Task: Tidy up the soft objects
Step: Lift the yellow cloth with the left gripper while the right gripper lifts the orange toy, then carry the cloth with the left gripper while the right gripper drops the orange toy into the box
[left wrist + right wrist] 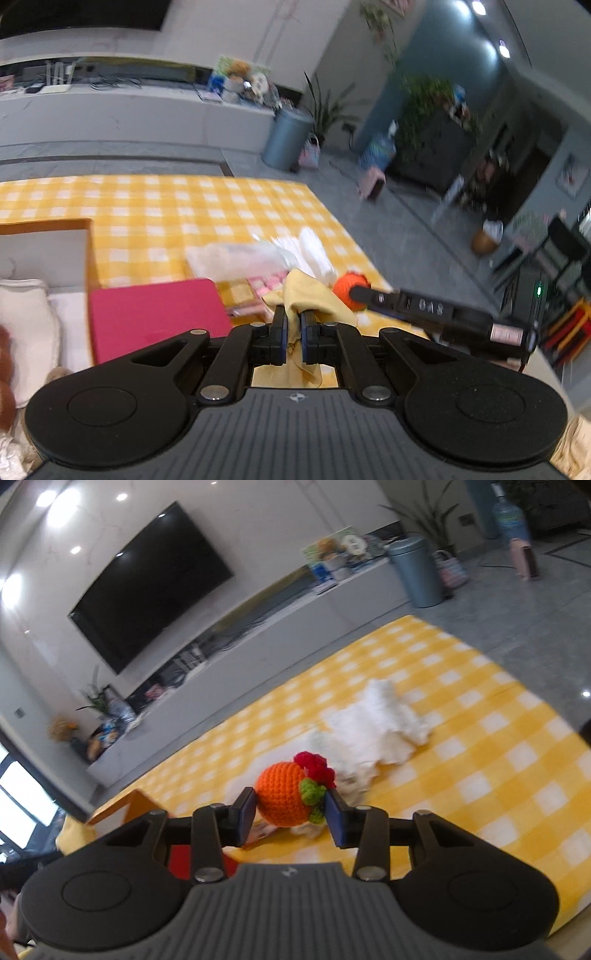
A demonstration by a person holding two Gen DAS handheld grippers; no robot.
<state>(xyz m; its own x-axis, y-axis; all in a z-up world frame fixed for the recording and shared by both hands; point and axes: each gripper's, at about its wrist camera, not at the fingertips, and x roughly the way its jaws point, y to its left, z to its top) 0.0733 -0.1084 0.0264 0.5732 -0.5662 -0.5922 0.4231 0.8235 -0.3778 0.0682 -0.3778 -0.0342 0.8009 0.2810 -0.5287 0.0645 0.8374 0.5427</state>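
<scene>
Soft objects lie scattered over a yellow-and-white checked cloth (155,210) that fills the middle of both views. In the left wrist view, the left gripper (294,332) sits at lower centre, its jaws pressed together on a fold of yellow fabric (310,295) that bunches up above the fingertips and hangs below them. Just right of it, the right gripper (360,293) reaches in from the right edge, touching an orange crocheted ball (349,286). A pink flat lid or box (155,317) lies at lower left, beside an orange-walled box (90,251) holding a white padded item (29,325). White fluffy pieces (314,247) rest beyond the fabric. In the right wrist view, the right gripper (290,812) at centre is clamped on the orange crocheted ball (280,794), one pad on each side; the ball carries a red and green knitted top at its upper right. A white fluffy heap (373,723) lies on the cloth just behind it.
</scene>
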